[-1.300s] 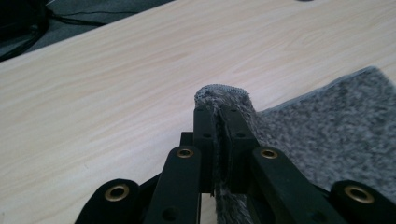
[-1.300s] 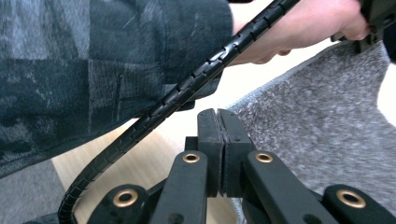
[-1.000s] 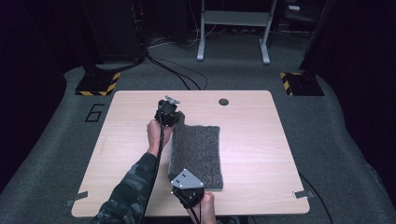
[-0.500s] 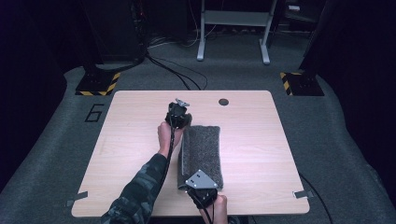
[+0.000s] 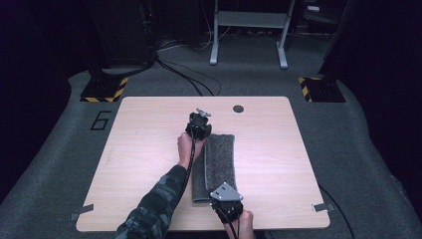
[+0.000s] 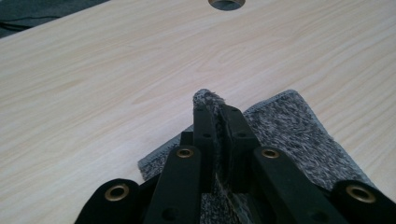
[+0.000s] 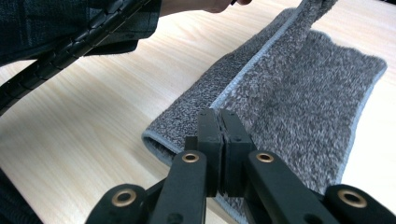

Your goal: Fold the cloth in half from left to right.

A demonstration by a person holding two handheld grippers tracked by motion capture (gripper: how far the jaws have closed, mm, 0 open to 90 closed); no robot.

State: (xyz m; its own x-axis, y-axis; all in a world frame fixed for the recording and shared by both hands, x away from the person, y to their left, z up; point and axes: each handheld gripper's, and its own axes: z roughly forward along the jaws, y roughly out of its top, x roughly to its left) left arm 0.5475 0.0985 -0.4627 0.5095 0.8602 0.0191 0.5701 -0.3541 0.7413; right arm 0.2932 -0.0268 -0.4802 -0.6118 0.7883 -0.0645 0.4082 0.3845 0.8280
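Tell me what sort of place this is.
Probably a lab or recording studio, not a home: a lone wooden table on grey carpet, floor stands with hazard-striped bases, loose cables, and a floor number marking.

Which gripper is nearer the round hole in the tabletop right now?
Left. The left gripper pinches the grey towel at its far end, just short of the round hole. The right gripper clamps the towel's near end, by the table's front edge.
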